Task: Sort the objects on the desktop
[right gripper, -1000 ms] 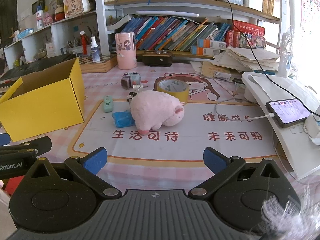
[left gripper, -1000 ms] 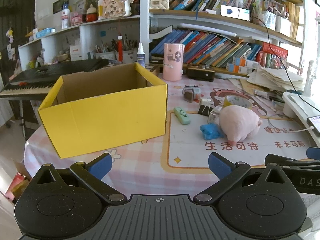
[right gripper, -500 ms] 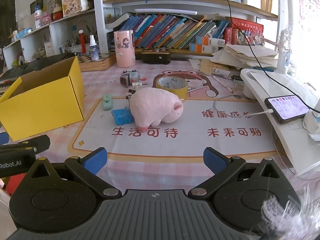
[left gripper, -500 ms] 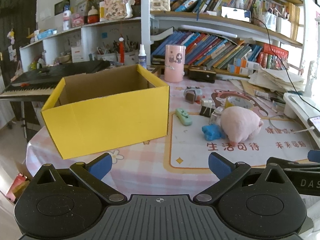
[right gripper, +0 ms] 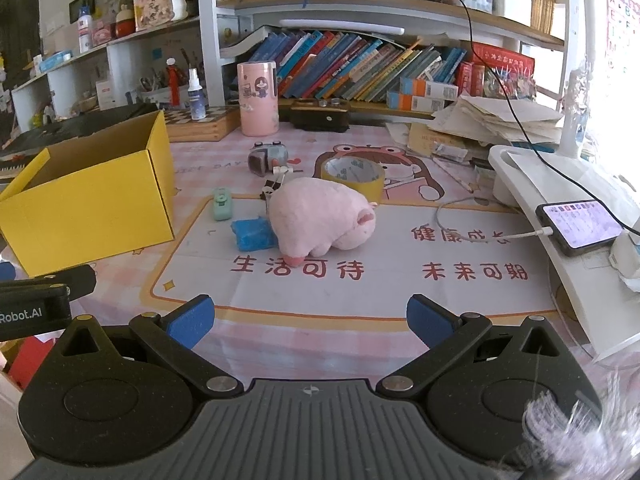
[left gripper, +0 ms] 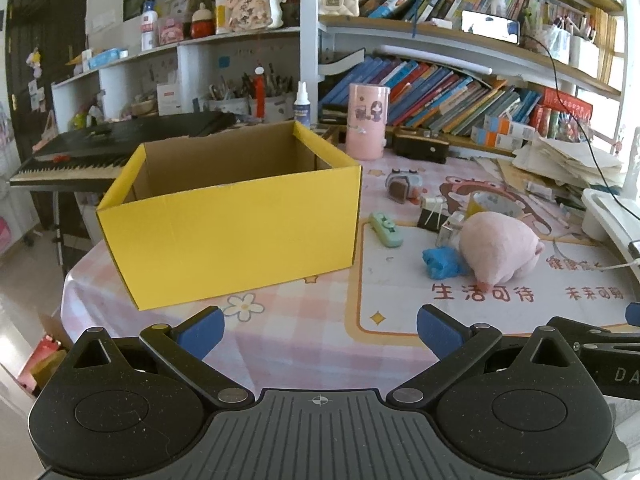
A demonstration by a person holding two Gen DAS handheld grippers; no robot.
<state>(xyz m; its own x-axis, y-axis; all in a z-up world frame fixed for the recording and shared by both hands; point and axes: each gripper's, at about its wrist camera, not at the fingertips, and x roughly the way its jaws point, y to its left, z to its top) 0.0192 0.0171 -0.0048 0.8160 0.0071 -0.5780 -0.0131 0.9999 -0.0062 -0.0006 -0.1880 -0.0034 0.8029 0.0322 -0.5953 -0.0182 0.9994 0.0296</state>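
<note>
The box [left gripper: 232, 220], yellow and open-topped, stands at the left of my pink checked table [left gripper: 304, 344], and only my left camera looks down over its near rim to the bare brown walls inside; no contents are visible from this angle. My right camera catches just its right end [right gripper: 92, 196], but alone shows the phone [right gripper: 576, 226] lit on the white stand [right gripper: 560, 280] at far right, its cable trailing onto the mat [right gripper: 400, 248].

On that mat the pig [right gripper: 320, 216], a pink plush, lies on its side, well right of the box. The tape roll [right gripper: 354, 172] sits just behind it, plain in the right view and half hidden by the pig in the left [left gripper: 496, 202]. A blue lump [right gripper: 254, 234] touches the pig's left side; I cannot tell what it is. The green eraser-like piece [right gripper: 222, 202] lies between the lump and the box. Binder clips [left gripper: 434, 216] and a small grey toy [right gripper: 268, 158] rest farther back.

My left gripper [left gripper: 320, 330] hovers level over the table's near edge, fingers spread wide, grasping nothing, aimed at the gap between box and mat. My right gripper [right gripper: 310, 318] hangs beside it, equally wide and empty, pointed at the pig. Each view catches the other tool's side at its frame edge.
</note>
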